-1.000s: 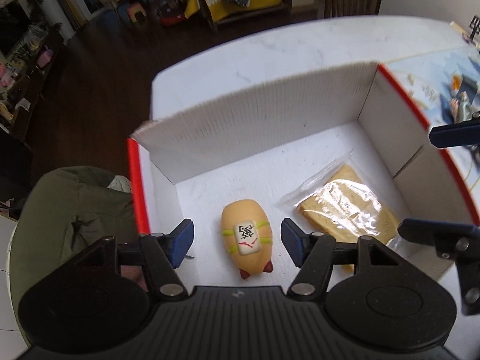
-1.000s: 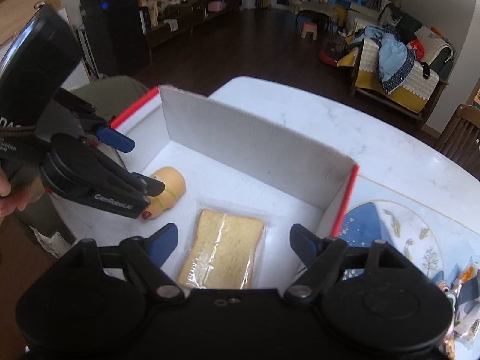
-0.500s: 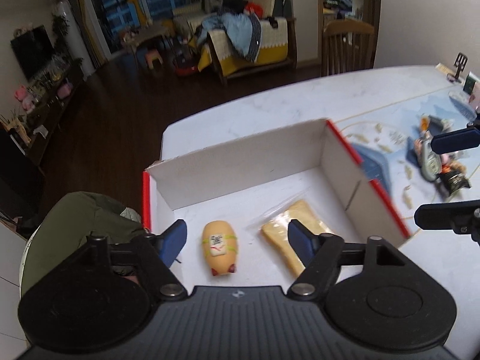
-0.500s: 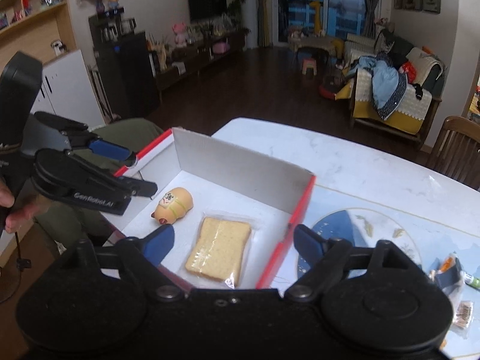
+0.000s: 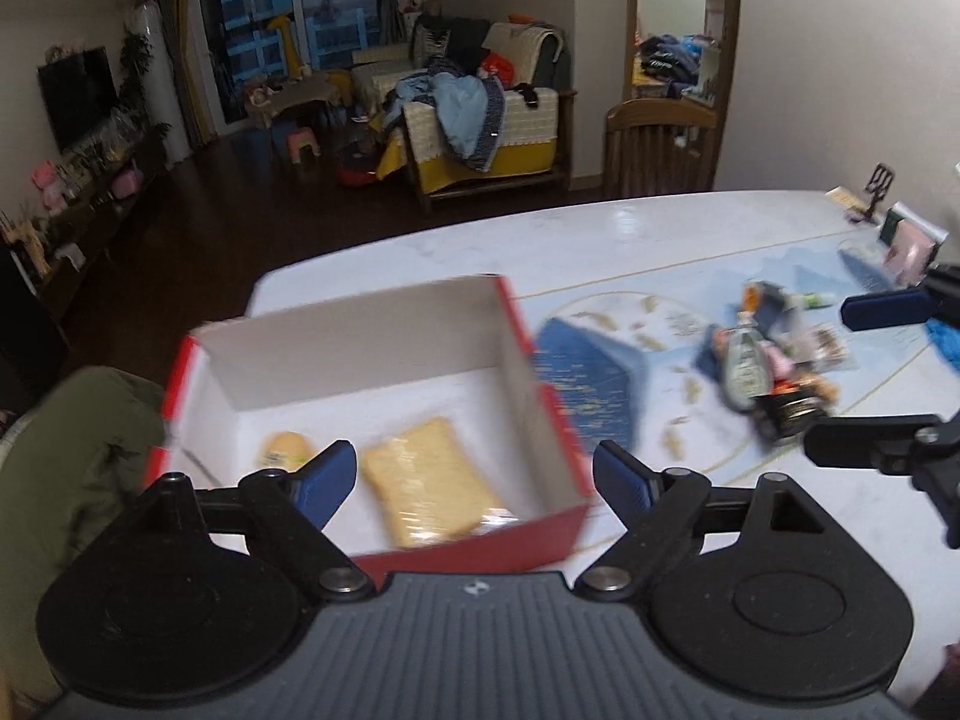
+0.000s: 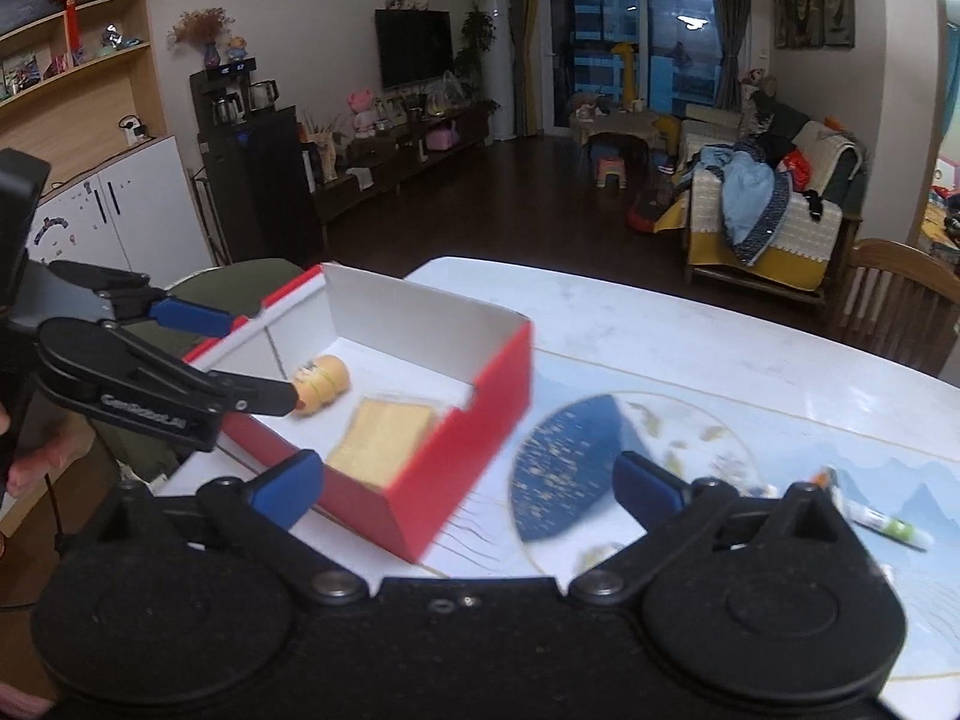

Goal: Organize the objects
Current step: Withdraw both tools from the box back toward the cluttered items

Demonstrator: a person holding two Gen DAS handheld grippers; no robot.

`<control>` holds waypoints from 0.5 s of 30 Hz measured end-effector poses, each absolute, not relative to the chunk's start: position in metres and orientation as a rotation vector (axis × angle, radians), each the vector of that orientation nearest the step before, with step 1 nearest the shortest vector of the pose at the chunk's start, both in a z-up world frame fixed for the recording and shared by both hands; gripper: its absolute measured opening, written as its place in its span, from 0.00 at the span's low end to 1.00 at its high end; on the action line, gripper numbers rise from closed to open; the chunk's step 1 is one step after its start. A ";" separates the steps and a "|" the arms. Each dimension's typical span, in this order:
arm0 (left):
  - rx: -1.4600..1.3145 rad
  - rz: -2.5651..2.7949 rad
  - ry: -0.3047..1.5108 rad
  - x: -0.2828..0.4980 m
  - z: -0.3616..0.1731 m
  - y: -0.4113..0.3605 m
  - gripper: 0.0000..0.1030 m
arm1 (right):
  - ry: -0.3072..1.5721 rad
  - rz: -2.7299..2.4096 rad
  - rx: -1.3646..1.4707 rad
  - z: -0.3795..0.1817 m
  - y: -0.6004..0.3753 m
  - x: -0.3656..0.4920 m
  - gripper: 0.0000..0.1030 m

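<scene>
Jaws wide above white table

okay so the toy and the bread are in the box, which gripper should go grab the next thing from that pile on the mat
Probably right. The pile lies to the right of the box, and the right gripper already hangs open beside it. The left gripper, also open and empty, sits over the box.

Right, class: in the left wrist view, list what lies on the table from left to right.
Yellow toy → wrapped bread slice → red box wall → dark blue fan print → pile of small items.
</scene>
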State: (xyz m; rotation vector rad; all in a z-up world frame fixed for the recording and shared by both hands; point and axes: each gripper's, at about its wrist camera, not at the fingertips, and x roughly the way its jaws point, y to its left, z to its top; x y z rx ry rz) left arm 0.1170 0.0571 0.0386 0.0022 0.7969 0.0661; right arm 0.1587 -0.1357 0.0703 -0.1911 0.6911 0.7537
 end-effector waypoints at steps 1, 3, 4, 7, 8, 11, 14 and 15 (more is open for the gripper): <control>-0.014 0.062 0.795 0.117 0.038 0.050 0.84 | 0.691 0.746 -0.190 0.069 -0.144 0.159 1.00; -0.038 0.047 0.792 0.117 0.035 0.036 0.87 | 0.689 0.728 -0.191 0.065 -0.162 0.158 1.00; -0.043 0.039 0.789 0.119 0.034 0.028 0.89 | 0.688 0.717 -0.191 0.063 -0.171 0.158 1.00; -0.038 0.020 0.774 0.122 0.028 0.005 0.99 | 0.706 0.682 -0.179 0.055 -0.198 0.161 1.00; -0.031 0.016 0.773 0.125 0.025 -0.003 0.99 | 0.715 0.670 -0.176 0.052 -0.206 0.162 1.00; -0.029 -0.003 0.787 0.134 0.016 -0.023 0.99 | 0.741 0.624 -0.161 0.040 -0.232 0.167 1.00; -0.047 -0.028 0.802 0.143 0.004 -0.041 0.99 | 0.772 0.578 -0.140 0.027 -0.259 0.173 1.00; -0.053 -0.037 0.807 0.146 0.001 -0.046 1.00 | 0.780 0.563 -0.137 0.023 -0.267 0.175 1.00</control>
